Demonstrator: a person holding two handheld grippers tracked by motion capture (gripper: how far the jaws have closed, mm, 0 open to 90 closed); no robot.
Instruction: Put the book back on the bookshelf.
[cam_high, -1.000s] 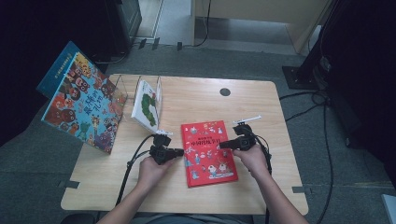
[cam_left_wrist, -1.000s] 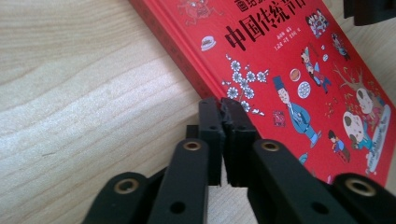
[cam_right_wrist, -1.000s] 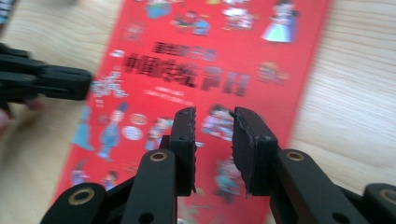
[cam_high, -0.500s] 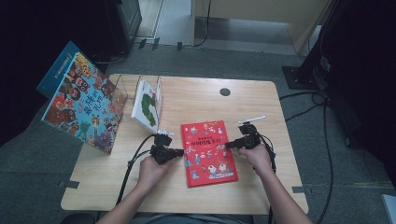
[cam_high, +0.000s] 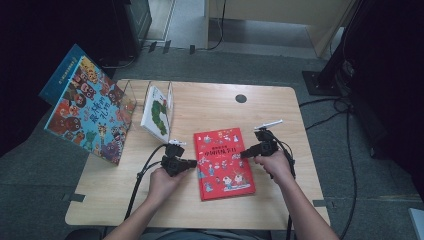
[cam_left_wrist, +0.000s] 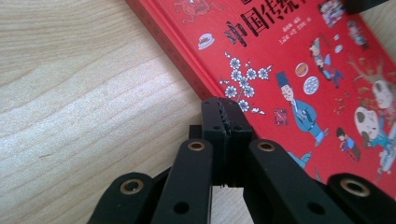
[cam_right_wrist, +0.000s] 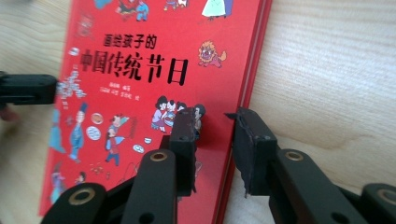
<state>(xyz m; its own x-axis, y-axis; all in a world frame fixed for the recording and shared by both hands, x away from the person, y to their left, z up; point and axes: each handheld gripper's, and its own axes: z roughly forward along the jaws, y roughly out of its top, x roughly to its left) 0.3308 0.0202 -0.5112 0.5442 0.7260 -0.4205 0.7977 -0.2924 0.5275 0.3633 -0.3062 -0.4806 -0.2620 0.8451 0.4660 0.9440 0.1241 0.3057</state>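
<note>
The left gripper (cam_high: 191, 162) is shut tight with nothing in it, and its tip is set at the left edge of the red book (cam_high: 223, 162). The right gripper (cam_high: 246, 154) is held open at the book's right edge. The book is laid flat near the middle of the table (cam_high: 210, 107). Bare wood is seen on both sides. Both hands are kept low, pointed inward.
</note>
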